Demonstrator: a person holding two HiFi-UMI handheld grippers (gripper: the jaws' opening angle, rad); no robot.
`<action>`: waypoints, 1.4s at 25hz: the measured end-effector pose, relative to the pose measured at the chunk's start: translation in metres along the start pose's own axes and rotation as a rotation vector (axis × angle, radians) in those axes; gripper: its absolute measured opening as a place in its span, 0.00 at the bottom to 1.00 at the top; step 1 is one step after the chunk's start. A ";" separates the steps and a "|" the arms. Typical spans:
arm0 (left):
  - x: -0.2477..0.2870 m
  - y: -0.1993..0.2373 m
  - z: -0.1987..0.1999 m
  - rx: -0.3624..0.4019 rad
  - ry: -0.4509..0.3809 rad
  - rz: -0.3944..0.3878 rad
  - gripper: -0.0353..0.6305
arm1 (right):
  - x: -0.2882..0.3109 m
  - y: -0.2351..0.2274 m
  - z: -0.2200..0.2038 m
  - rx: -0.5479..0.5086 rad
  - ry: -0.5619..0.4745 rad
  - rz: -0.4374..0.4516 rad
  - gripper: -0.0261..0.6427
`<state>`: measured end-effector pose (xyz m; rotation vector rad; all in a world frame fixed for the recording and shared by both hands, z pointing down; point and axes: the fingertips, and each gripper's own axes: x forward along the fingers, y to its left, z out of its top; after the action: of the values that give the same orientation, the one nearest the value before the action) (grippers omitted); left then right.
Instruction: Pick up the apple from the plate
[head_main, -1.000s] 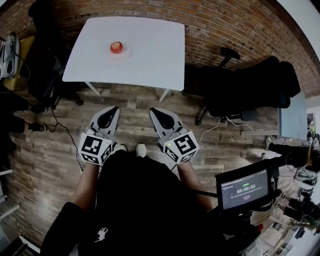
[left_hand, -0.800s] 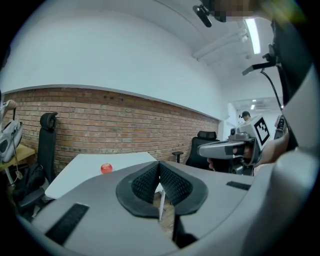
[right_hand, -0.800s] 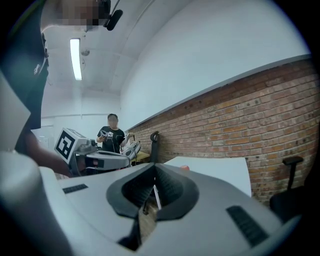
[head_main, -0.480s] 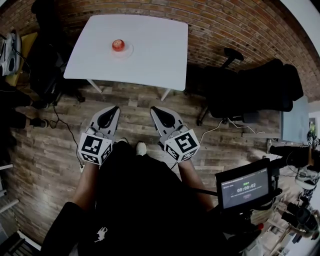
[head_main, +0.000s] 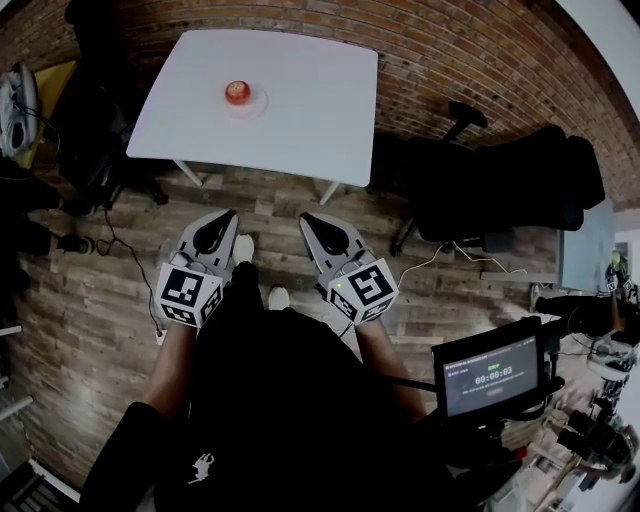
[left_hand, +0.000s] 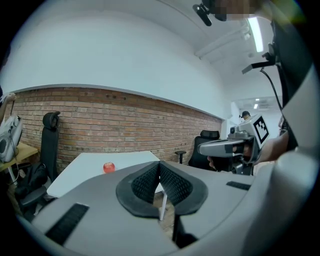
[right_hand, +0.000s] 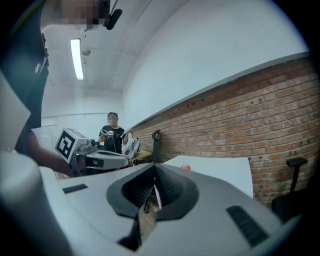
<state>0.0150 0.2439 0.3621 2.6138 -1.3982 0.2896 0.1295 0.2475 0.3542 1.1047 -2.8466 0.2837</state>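
Observation:
A red apple (head_main: 237, 93) sits on a small white plate (head_main: 252, 102) near the left side of a white table (head_main: 300, 110). Both grippers hang over the wooden floor, well short of the table. My left gripper (head_main: 228, 215) points toward the table with its jaws shut and nothing between them. My right gripper (head_main: 306, 219) is beside it, jaws also touching and empty. In the left gripper view the apple (left_hand: 109, 167) shows far ahead, left of the shut tips (left_hand: 160, 164). The right gripper view shows the apple (right_hand: 185, 168) just right of the tips (right_hand: 154, 166).
Black office chairs (head_main: 500, 180) stand right of the table against the brick wall. A dark chair and bags (head_main: 90, 140) crowd its left side. Cables (head_main: 120, 250) trail on the floor. A small monitor (head_main: 490, 378) sits at my lower right. Another person (right_hand: 112, 131) stands far off.
One foot has stepped forward between the grippers, and the table sits slightly nearer in the head view. Both grippers keep their pose and stay shut.

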 end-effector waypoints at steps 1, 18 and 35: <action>0.001 0.001 0.000 0.001 0.000 0.000 0.06 | 0.001 -0.001 0.000 -0.001 0.000 -0.001 0.04; 0.042 0.036 0.007 0.003 0.006 -0.038 0.06 | 0.037 -0.031 0.007 0.004 0.013 -0.039 0.04; 0.101 0.106 0.017 -0.010 0.053 -0.100 0.06 | 0.117 -0.073 0.022 0.020 0.041 -0.075 0.04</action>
<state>-0.0173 0.1002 0.3758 2.6370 -1.2446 0.3345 0.0923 0.1130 0.3591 1.1925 -2.7653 0.3266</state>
